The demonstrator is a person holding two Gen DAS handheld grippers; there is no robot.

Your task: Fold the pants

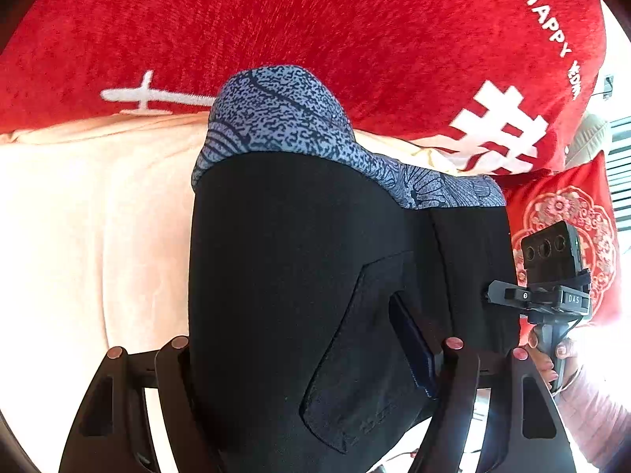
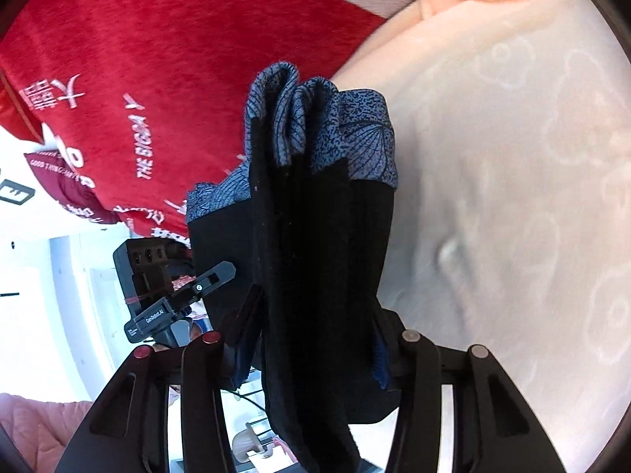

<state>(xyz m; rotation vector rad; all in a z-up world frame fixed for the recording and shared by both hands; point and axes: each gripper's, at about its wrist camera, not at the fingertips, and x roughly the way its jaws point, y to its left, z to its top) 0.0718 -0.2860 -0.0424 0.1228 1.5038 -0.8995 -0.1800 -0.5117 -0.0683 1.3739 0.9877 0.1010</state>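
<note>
The pants (image 1: 299, 276) are black with blue patterned cuffs (image 1: 276, 114) and hang lifted above the bed. In the left wrist view the black cloth fills the gap between my left gripper's fingers (image 1: 315, 351), which are shut on it; a back pocket shows on the right. My right gripper (image 1: 508, 295) shows at the right edge, clamped on the pants' edge. In the right wrist view my right gripper (image 2: 311, 339) is shut on the bunched pants (image 2: 315, 256), cuffs (image 2: 315, 126) hanging beyond. The left gripper (image 2: 224, 270) grips the pants' left edge.
A cream blanket (image 1: 79, 216) covers the bed below, also in the right wrist view (image 2: 512, 197). A red blanket with white lettering (image 1: 315, 19) lies beyond it. A red patterned cushion (image 1: 568, 213) sits at the right.
</note>
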